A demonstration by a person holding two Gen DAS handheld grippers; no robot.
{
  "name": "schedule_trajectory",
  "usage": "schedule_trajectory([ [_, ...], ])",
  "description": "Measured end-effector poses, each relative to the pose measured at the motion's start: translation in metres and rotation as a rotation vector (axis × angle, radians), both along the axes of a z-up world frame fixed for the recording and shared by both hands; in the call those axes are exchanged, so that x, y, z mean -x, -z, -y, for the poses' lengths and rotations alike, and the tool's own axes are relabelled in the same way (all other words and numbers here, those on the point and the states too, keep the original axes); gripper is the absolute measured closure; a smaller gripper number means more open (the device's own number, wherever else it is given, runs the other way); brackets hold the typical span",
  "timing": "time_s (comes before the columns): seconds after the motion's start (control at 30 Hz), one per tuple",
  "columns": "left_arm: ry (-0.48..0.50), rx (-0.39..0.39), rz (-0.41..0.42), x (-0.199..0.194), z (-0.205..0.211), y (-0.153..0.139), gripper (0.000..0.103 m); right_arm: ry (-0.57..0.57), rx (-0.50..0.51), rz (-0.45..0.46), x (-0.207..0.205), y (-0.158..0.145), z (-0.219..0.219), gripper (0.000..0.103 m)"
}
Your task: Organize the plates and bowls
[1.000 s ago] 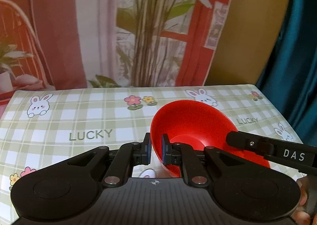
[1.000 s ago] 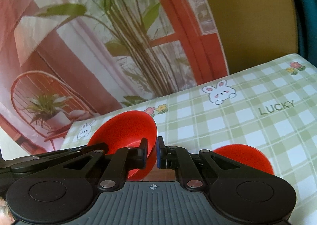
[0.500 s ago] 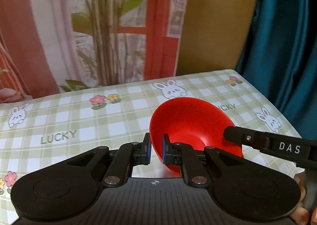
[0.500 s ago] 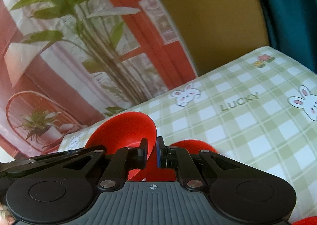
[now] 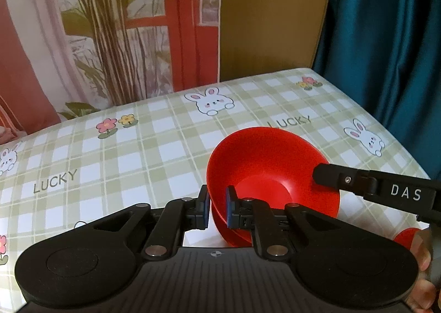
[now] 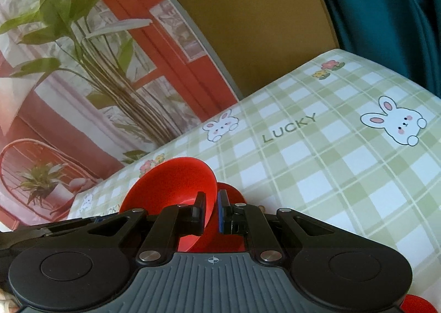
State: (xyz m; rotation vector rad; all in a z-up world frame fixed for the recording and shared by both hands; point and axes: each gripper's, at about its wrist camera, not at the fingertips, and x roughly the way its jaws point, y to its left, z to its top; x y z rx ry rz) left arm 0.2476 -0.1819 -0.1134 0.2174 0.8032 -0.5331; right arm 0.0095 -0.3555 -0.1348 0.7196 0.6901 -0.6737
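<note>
I have one red bowl [image 5: 271,175] pinched between both tools. My left gripper [image 5: 216,206] is closed almost fully on the rim nearest me, at about 6 o'clock of the bowl, one pad outside the wall and one inside. My right gripper [image 6: 210,209] is clamped just as tightly on the opposite side; from the left camera its black finger reaches in across the rim at about 3 o'clock. Holding the thin rim at two places keeps the bowl from swinging, and that is why it hangs tilted rather than flat — each tool points steeply downward and grips an edge, not the base.

The bowl is above the checked tablecloth [image 5: 137,153], toward the right half of the table, with the teal curtain [image 5: 386,37] off at 2 o'clock. In the right camera a second red dish [image 6: 230,191] shows just behind the held bowl, at roughly 1 o'clock of my pads; I cannot tell whether the two touch. Another bit of red [image 6: 419,303] peeks in at the lower right corner, too little to name.

My guess is that I am carrying this bowl over to stack it with the other red pieces — so the release should wait until it sits level above them
</note>
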Motion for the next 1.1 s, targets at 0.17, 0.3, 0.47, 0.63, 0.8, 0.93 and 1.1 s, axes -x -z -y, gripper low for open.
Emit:
schedule_trajectory([
  [0.17,0.010,-0.021,-0.009,0.001,0.004,0.005,0.090,0.007,0.003,-0.008,0.004,0.002,0.002,0.094],
  [0.3,0.014,-0.039,-0.014,0.000,0.005,0.008,0.090,0.012,-0.005,-0.014,0.006,0.005,0.004,0.094],
  [0.47,0.014,-0.052,-0.022,-0.001,0.006,0.012,0.090,0.010,-0.020,-0.023,0.008,0.010,0.005,0.093],
  [0.63,0.019,-0.062,-0.020,-0.001,0.007,0.014,0.089,0.010,-0.025,-0.032,0.008,0.012,0.005,0.093],
  [0.8,0.023,-0.064,-0.019,-0.001,0.007,0.014,0.089,0.014,-0.025,-0.045,0.008,0.013,0.006,0.093],
  [0.93,0.031,-0.066,-0.015,0.001,0.007,0.013,0.089,0.014,-0.017,-0.057,0.007,0.013,0.004,0.092],
  [1.1,0.019,-0.059,-0.012,0.001,0.004,0.011,0.083,0.014,-0.008,-0.066,0.008,0.012,0.003,0.088],
])
